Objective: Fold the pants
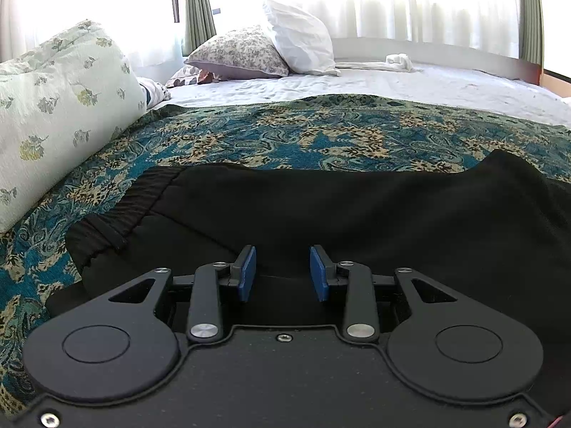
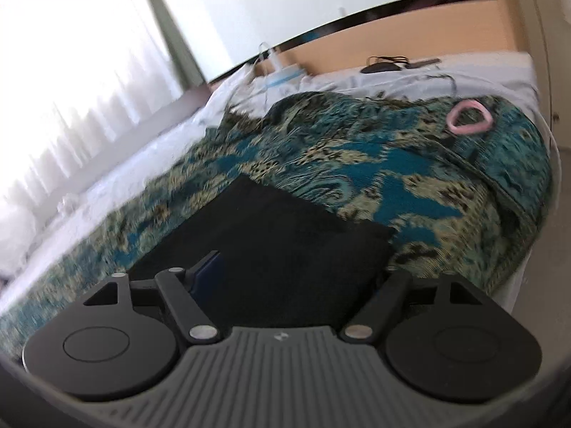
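Note:
Black pants (image 1: 357, 214) lie flat on a teal patterned blanket (image 1: 285, 135) on the bed, with the elastic waistband (image 1: 117, 214) at the left. My left gripper (image 1: 282, 273) hovers low over the near part of the pants. Its blue pads (image 1: 246, 273) stand a little apart and no cloth shows pinched between them. In the blurred right wrist view, a squared end of the pants (image 2: 278, 235) lies on the blanket (image 2: 374, 171). My right gripper (image 2: 296, 276) sits over it with its jaws wide apart; the cloth lies beneath them, and the right finger is hard to make out against it.
A rolled floral quilt (image 1: 53, 114) lies at the left and two pillows (image 1: 271, 46) stand at the back. A pink ring (image 2: 469, 117) rests on the blanket's far right, by the bed's edge. Cables and small items (image 2: 389, 62) lie beyond on the white sheet (image 2: 481, 75).

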`<state>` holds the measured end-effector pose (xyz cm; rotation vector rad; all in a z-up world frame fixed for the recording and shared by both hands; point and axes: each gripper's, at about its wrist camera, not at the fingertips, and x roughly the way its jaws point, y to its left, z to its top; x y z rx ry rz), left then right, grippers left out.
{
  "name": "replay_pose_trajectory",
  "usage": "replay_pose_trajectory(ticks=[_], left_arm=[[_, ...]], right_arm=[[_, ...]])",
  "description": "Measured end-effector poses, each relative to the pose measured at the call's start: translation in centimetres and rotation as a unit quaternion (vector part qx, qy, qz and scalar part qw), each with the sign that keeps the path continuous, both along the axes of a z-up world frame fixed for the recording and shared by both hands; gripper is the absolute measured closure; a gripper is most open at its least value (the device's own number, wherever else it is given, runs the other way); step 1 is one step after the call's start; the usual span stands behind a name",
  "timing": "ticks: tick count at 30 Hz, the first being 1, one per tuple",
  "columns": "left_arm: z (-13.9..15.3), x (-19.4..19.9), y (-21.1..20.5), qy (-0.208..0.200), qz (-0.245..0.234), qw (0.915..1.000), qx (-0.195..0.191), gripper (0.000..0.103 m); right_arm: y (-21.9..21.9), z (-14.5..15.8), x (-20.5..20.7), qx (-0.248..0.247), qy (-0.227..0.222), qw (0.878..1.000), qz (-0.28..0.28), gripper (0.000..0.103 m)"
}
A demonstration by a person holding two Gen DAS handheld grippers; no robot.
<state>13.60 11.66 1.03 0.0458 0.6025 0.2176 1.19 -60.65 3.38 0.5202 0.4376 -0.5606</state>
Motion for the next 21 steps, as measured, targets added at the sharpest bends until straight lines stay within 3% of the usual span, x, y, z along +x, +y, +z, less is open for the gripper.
replay_pose_trajectory(ticks=[1, 3, 4, 5, 6, 8, 12, 16, 18, 21], left_arm=[[0.0, 0.0, -0.1, 0.000, 0.000, 1.0000, 0.003, 0.069], [-0.1, -0.1, -0.2, -0.003, 0.000, 1.0000, 0.009, 0.069], [-0.1, -0.1, -0.2, -0.004, 0.000, 0.9999, 0.009, 0.069], [-0.2, -0.2, -0.2, -0.006, 0.001, 0.9999, 0.008, 0.069], [-0.2, -0.2, -0.1, -0.007, 0.000, 1.0000, 0.007, 0.069], [-0.2, -0.2, 0.0, -0.009, 0.000, 1.0000, 0.001, 0.069], [-0.3, -0.4, 0.3, -0.016, -0.006, 0.9997, -0.016, 0.065], [-0.3, -0.6, 0.6, -0.021, -0.011, 0.9992, -0.030, 0.060], [-0.4, -0.7, 0.8, -0.026, -0.014, 0.9987, -0.042, 0.058], [-0.4, -1.0, 1.4, -0.033, -0.019, 0.9974, -0.062, 0.056]], right_arm=[[0.1, 0.2, 0.4, -0.004, 0.009, 1.000, 0.003, 0.028], [0.1, 0.5, 1.0, -0.004, 0.021, 1.000, 0.002, 0.040], [0.0, 0.6, 1.2, 0.000, 0.027, 1.000, -0.004, 0.059], [-0.2, 0.8, 1.4, 0.008, 0.036, 0.999, -0.015, 0.083], [-0.4, 0.9, 1.6, 0.019, 0.045, 0.998, -0.029, 0.093], [-0.4, 1.4, 2.1, 0.030, 0.054, 0.997, -0.048, 0.096], [3.1, 4.4, 5.3, -0.035, 0.078, 0.996, -0.035, 0.096], [13.1, 7.2, 10.7, -0.127, 0.084, 0.985, 0.084, 0.096], [21.1, 6.4, 13.4, -0.185, 0.111, 0.957, 0.193, 0.096], [32.5, 2.9, 14.4, -0.263, 0.148, 0.889, 0.345, 0.096]])
